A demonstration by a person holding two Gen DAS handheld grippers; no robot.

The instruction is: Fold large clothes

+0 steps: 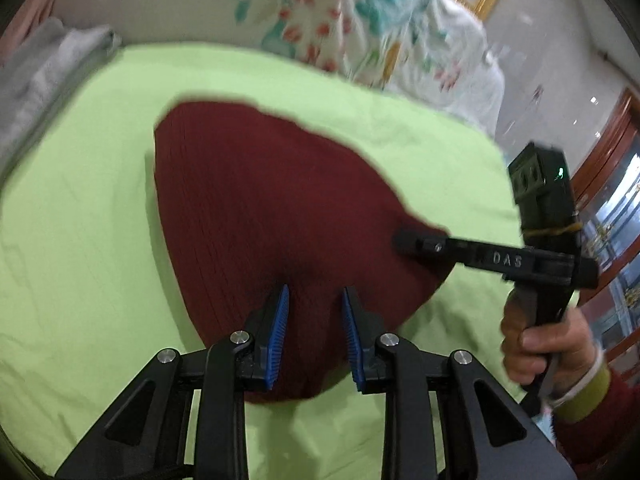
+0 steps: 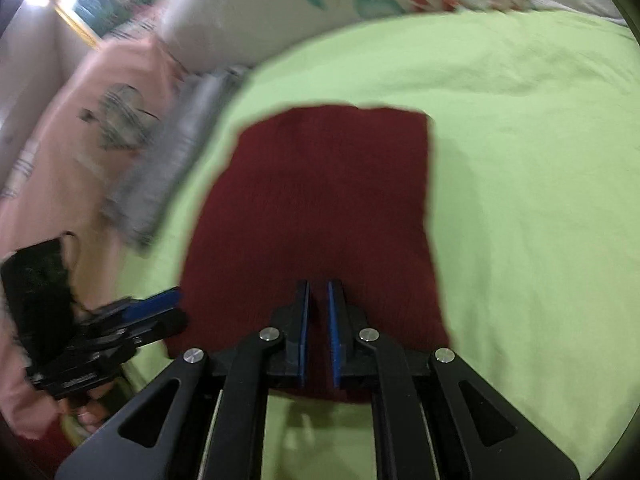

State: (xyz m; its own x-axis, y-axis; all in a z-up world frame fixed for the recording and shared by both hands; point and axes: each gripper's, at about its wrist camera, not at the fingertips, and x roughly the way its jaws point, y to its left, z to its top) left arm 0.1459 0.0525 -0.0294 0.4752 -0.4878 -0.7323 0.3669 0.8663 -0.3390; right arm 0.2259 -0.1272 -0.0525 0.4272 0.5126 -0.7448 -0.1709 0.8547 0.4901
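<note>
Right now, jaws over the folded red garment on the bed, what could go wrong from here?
1. The right gripper has its jaws nearly shut over the red garment; any lift could drag a layer and undo the fold.
2. The left gripper hovers with jaws apart above the near edge and may snag the knit.
3. The gray folded stack lies close beside; a sideways slide could bump it.

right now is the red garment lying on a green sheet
Yes, the red garment lies folded flat on the green sheet, which shows all round it.

The garment is dark red; the sheet is light green; the quilt, at 12 o'clock, is white with red and teal flowers; the pads are blue.
</note>
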